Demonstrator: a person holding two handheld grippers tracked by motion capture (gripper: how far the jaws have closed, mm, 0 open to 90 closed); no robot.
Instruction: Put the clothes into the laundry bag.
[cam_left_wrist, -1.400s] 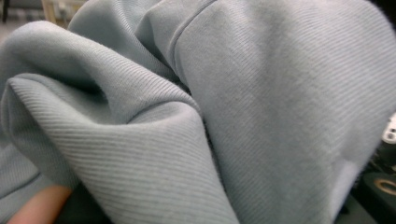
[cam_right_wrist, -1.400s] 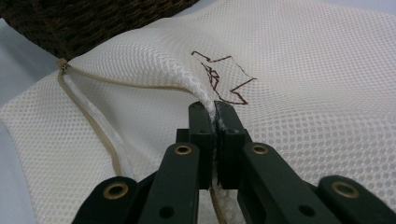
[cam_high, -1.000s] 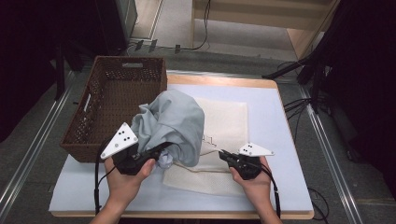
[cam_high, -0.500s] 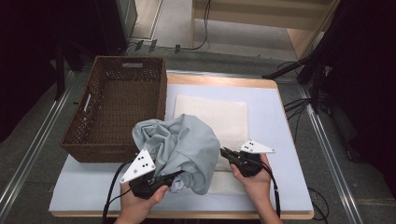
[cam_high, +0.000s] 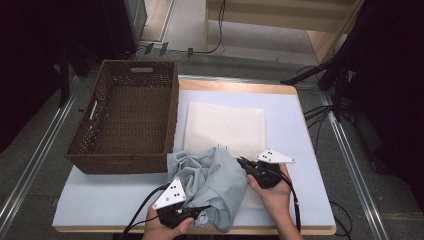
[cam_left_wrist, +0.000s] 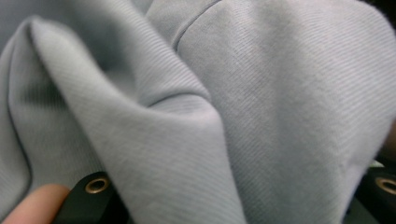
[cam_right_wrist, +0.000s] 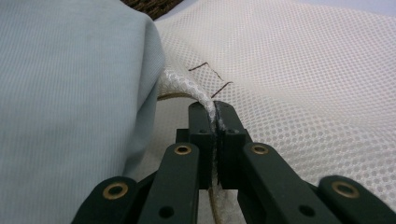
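A pale grey-blue garment (cam_high: 212, 177) lies bunched near the table's front edge, partly over the near end of a white mesh bag (cam_high: 225, 125). My left gripper (cam_high: 201, 211) is low at the front edge and shut on the garment's near side. In the left gripper view the cloth (cam_left_wrist: 210, 93) bulges between the black fingers (cam_left_wrist: 91, 198) and hides their tips. My right gripper (cam_high: 241, 161) is shut on the bag's near edge. In the right gripper view its jaws (cam_right_wrist: 215, 112) pinch a raised fold of mesh (cam_right_wrist: 303, 93), with the garment (cam_right_wrist: 70, 93) close on the left.
A brown wicker basket (cam_high: 120, 162) stands at the table's left with nothing in it, and the garment touches its near right corner. The pale blue mat (cam_high: 300, 150) shows bare to the right of the bag. Dark stands and cables lie beyond the table's right edge.
My left gripper has carried the garment down and toward the front edge, away from the basket. More of the mesh bag now shows. The right gripper has stayed put.
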